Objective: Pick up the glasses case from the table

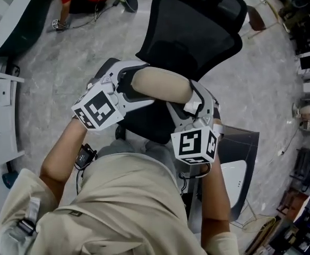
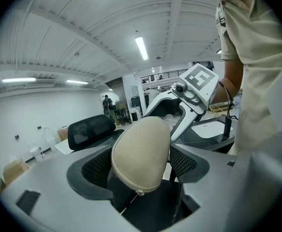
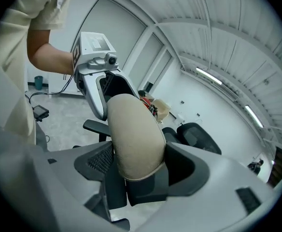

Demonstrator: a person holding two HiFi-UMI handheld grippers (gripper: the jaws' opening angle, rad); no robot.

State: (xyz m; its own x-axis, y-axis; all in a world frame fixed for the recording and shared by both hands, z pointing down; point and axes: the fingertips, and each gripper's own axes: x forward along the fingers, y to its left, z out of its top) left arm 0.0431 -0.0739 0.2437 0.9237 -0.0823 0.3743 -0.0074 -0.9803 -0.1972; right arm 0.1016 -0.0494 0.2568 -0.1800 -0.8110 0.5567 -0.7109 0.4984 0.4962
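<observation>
The beige glasses case [image 1: 163, 85] is held in the air over a black office chair [image 1: 197, 31]. Its 9 o'clock end is clamped by the left gripper [image 1: 127, 86] and its 4 o'clock end by the right gripper [image 1: 193, 106]. In both gripper views the jaws are seen closed against the case's sides.

Beige short-sleeved shirt [image 1: 118, 206], black wrist strap [image 1: 85, 155], white-grey left tongs [image 2: 140, 166], right tongs [image 3: 138, 163], black-and-white marker cubes [image 1: 97, 109]

1 glasses case [image 1: 161, 86], 2 claws (left [image 1: 135, 87], right [image 1: 194, 103])
</observation>
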